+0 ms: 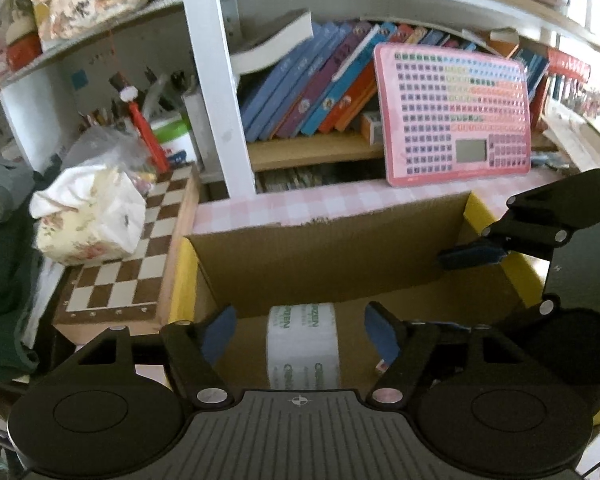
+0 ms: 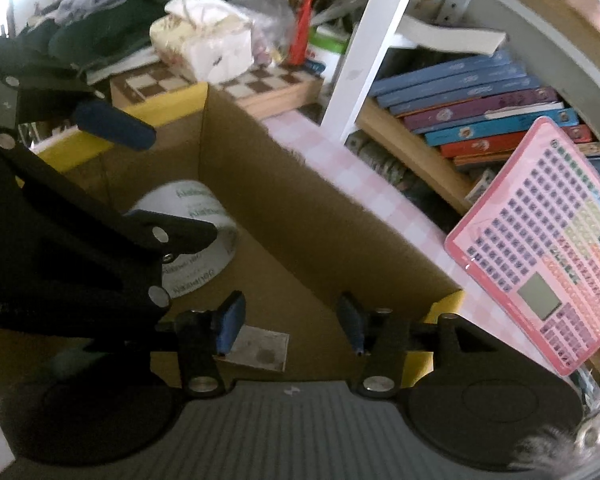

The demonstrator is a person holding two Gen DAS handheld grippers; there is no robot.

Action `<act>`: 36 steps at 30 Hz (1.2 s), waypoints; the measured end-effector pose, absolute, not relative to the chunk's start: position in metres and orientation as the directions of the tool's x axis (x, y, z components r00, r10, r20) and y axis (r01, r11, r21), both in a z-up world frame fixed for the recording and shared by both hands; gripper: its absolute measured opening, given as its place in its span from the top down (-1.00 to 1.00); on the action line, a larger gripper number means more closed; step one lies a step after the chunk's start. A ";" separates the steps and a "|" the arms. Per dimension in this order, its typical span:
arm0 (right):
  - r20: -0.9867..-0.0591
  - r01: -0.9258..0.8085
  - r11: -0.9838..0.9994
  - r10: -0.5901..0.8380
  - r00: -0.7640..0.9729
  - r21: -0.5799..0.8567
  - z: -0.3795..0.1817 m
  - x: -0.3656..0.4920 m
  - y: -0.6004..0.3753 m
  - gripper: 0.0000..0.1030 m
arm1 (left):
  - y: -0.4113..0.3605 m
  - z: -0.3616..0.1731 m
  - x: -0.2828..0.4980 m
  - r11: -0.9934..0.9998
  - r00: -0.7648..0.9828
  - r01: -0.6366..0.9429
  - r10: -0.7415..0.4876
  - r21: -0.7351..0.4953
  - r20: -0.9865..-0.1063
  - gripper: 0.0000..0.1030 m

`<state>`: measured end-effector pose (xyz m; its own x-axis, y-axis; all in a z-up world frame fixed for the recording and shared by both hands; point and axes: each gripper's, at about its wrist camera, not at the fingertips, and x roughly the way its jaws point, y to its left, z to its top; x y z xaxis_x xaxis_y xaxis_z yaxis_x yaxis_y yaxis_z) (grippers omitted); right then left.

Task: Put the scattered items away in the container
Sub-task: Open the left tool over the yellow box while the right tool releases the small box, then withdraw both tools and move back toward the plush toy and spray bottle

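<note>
Left wrist view: open left claw over tape roll inside cardboard box.

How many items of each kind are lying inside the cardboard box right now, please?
Roll of tape in the cardboard box: 1
Flat paper card: 1
Total: 2

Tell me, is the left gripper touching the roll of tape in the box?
Apart. In the left wrist view the left gripper is open, with bare cardboard showing between each blue pad and the tape roll.
</note>
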<state>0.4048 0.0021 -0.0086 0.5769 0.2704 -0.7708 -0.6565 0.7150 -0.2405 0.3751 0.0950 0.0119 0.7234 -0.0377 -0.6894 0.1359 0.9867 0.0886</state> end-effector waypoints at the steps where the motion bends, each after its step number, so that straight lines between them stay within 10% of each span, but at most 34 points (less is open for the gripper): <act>1: -0.764 -0.652 0.719 0.273 0.585 -0.243 -0.005 0.401 0.001 0.00 | 0.096 0.015 0.371 0.987 0.730 0.137 -0.042 0.086 -0.682 -0.46; 36: -0.575 -0.522 0.833 0.339 0.744 -0.185 0.079 0.213 -0.021 -0.41 | 0.152 0.082 0.182 0.995 0.849 0.099 -0.084 0.001 -0.521 -0.79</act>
